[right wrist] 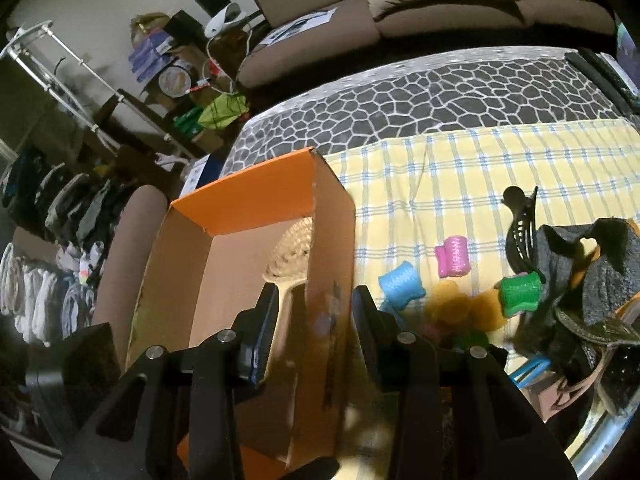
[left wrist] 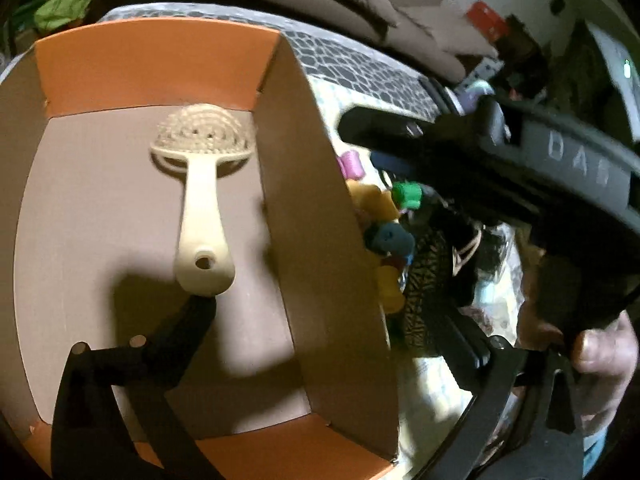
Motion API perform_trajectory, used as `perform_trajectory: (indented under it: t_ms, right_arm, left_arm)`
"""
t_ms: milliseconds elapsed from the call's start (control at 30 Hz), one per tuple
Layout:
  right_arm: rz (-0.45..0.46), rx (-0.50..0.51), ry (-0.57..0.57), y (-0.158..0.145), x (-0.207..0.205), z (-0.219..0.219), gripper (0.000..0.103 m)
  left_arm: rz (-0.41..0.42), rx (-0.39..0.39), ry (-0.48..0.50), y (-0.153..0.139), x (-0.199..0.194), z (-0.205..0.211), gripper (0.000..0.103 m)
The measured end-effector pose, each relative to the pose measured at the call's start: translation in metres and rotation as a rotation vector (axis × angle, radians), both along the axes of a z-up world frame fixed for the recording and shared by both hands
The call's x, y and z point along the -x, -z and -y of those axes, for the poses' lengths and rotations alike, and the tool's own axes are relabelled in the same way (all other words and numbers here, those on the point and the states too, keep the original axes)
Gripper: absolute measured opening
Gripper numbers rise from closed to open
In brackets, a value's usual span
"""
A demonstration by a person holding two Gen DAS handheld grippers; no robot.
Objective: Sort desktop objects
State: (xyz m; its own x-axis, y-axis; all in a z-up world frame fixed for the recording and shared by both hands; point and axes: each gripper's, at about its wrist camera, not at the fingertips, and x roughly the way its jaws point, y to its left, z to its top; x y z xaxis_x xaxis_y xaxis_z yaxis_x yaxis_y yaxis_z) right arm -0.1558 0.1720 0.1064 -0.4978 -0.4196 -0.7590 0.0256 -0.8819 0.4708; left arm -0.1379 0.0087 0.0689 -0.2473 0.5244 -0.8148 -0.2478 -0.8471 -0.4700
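**deskrat:** So where was the brush at that point? In the box already?

**two_claws:** Yep. The cream hairbrush (left wrist: 202,204) was lying flat on the floor of the orange cardboard box (left wrist: 312,216), bristle head toward the far wall and handle pointing back at the left gripper (left wrist: 320,360). Its long axis ran pretty much straight along the line that gripper looked down. The left jaws were spread wide with nothing between them. One finger (left wrist: 188,320) sat just short of the handle end, maybe touching, I couldn't tell; the other was way off to the side, outside the box wall.

**deskrat:** And the right one?

**two_claws:** The right gripper (right wrist: 316,320) straddled the box's near wall, jaws partly apart, one finger inside the box and one outside. Whether the pads were actually pinching the cardboard, honestly couldn't tell.

**deskrat:** What's left to sort then?

**two_claws:** My guess is the loose stuff on the yellow checked cloth (right wrist: 500,168): a pink roller (right wrist: 452,256), a blue roller (right wrist: 400,284), a green roller (right wrist: 520,292) and a black claw clip (right wrist: 520,224). All lay to the right of the box, so the right hand looked nearer to them. The brush itself was pale, smooth plastic, with a hanging hole in the handle.
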Motion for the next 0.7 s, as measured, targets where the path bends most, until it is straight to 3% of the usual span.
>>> perform_trajectory:
  t_ms: [100,233,433,700]
  right_arm:
    - [0.006,0.010,0.003,0.000,0.000,-0.003,0.040]
    - [0.003,0.010,-0.002,-0.001,-0.002,-0.004,0.042]
    - [0.003,0.009,0.001,-0.002,-0.003,-0.004,0.043]
    - [0.008,-0.021,-0.014,-0.002,-0.004,-0.002,0.044]
  left_arm:
    - [0.048,-0.048,-0.028,0.003,0.003,0.009,0.103]
    - [0.119,0.001,-0.023,0.020,0.004,0.007,0.103]
    - [0.033,0.186,0.037,0.011,-0.008,-0.019,0.103]
    - [0.020,0.215,0.062,0.006,-0.018,-0.022,0.103]
